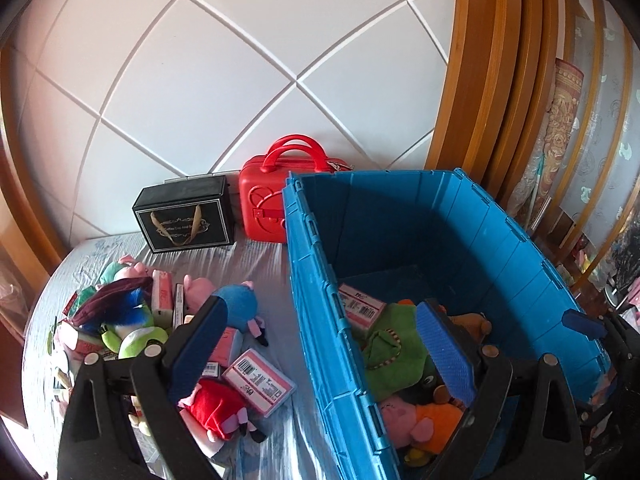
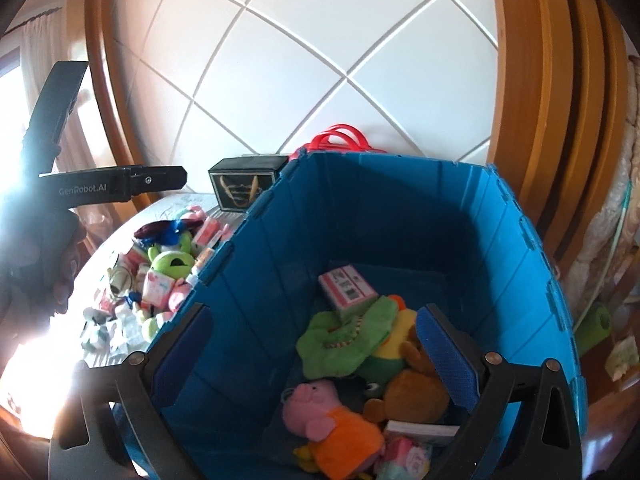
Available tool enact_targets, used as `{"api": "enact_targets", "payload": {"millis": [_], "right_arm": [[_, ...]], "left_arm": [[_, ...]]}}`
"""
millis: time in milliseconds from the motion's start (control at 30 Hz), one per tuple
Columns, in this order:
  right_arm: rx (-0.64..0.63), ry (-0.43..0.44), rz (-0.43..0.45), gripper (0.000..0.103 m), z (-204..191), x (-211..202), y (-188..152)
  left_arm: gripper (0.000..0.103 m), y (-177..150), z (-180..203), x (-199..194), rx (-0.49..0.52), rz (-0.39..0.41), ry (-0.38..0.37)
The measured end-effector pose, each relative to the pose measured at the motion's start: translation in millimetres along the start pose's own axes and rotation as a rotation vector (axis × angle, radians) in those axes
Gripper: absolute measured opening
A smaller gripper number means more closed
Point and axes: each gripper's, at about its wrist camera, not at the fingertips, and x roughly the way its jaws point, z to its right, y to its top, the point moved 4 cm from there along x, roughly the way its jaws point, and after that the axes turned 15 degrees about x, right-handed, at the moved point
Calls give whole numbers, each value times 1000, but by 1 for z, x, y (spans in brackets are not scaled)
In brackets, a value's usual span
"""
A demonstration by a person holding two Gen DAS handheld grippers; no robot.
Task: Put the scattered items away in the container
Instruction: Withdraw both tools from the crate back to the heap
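Observation:
A blue plastic crate point(image 1: 320, 264) stands on the table; in the right wrist view point(image 2: 248, 256) it holds several plush toys, among them a pink pig in orange point(image 2: 332, 420), a green plush point(image 2: 344, 340), and a pink barcode box point(image 2: 348, 286). Scattered toys and pink boxes lie in a pile left of the crate point(image 1: 132, 320) point(image 2: 160, 272). My left gripper point(image 1: 320, 344) is open and empty, straddling the crate's left wall. My right gripper point(image 2: 312, 356) is open and empty above the crate's inside. The left gripper's body also shows in the right wrist view point(image 2: 112, 186).
A black gift box point(image 1: 186, 218) and a red carry case point(image 1: 280, 196) stand against the white tiled wall behind the pile. A wooden frame point(image 1: 480, 80) rises to the right of the crate. The table has a light patterned cover point(image 1: 272, 264).

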Motion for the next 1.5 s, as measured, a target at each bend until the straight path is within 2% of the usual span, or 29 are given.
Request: {"api": "enact_targets", "payload": {"millis": [167,433,733,1000,1433,1500], "right_arm": [[-34,-23,25,103,-54,3,-1],[-36,-60,46,103,-152,14,-11],[-29,-78,46,103,-236,33,-44],[-65,-72,6,103,-258,51,-75],[-53,37,-46,103,-252,89,-88],[-61,40,-60,103,-255,95,-91]], "left_arm": [[96,-32,-43,-18,-30,9,-22],[96,-83,-116,-38,-19,-5,-36],[96,-150,-197,-46,-82,-58,-25],[96,-204,-230,-36,-168,-144,0],[96,-244,-265,-37,-262,-212,150],[96,-254,-274,-33,-292,-229,152]]}}
